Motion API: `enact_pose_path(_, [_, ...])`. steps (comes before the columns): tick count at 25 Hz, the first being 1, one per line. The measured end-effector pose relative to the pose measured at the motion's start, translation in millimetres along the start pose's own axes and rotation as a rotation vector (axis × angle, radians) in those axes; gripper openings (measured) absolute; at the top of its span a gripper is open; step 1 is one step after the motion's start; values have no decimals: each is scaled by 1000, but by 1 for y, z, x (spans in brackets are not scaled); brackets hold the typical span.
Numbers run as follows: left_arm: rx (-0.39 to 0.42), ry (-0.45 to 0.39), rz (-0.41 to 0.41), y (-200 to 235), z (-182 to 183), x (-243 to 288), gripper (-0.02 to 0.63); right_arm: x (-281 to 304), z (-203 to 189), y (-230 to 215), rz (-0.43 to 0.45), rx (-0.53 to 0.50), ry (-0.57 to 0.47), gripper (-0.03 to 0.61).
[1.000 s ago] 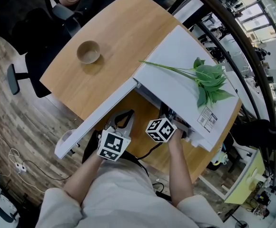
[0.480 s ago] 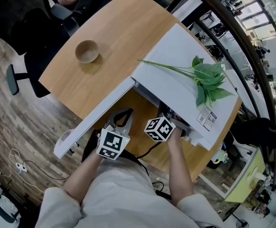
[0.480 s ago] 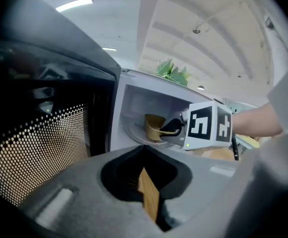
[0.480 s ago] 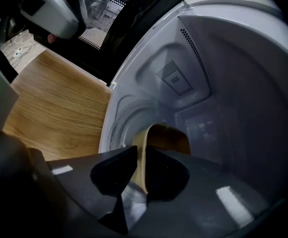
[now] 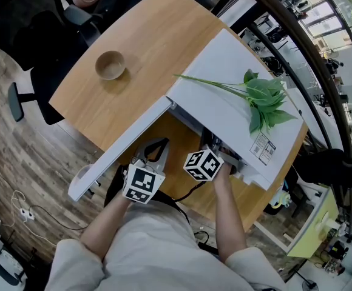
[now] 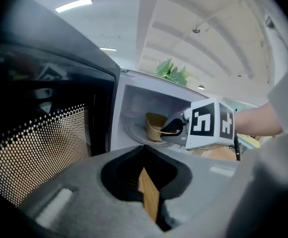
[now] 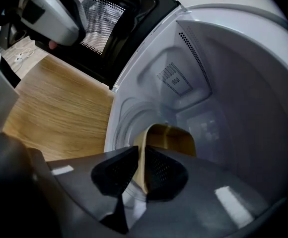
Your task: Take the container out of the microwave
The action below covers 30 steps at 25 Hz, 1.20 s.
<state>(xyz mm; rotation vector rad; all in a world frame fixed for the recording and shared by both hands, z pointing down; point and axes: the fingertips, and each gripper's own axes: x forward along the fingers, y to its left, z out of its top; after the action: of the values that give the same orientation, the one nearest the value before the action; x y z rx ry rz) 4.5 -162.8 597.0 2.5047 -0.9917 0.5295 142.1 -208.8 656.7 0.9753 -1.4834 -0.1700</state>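
A tan container [image 7: 169, 138] stands on the turntable inside the open white microwave [image 5: 224, 83]. My right gripper [image 7: 140, 155] reaches into the cavity. Its jaws have just been closing and now pinch the container's near wall between the pads. The left gripper view shows the same container [image 6: 154, 125] with the right gripper [image 6: 176, 128] at its rim. My left gripper [image 5: 161, 144] hovers low in front of the open door [image 5: 121, 150], shut with nothing in it. In the head view the microwave's top hides the right jaws.
A leafy green sprig [image 5: 264, 99] lies on the microwave's top. On the wooden table [image 5: 158, 35], a small tan bowl [image 5: 110, 65] sits at the far left. A dark office chair [image 5: 36, 71] stands beyond the table's left edge.
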Motion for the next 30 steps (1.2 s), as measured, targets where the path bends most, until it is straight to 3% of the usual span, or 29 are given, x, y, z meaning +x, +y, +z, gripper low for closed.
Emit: enact_pose_path(30, [0,1,14,-3,-7,-7,3,-22,9,17,46,51,-63,40])
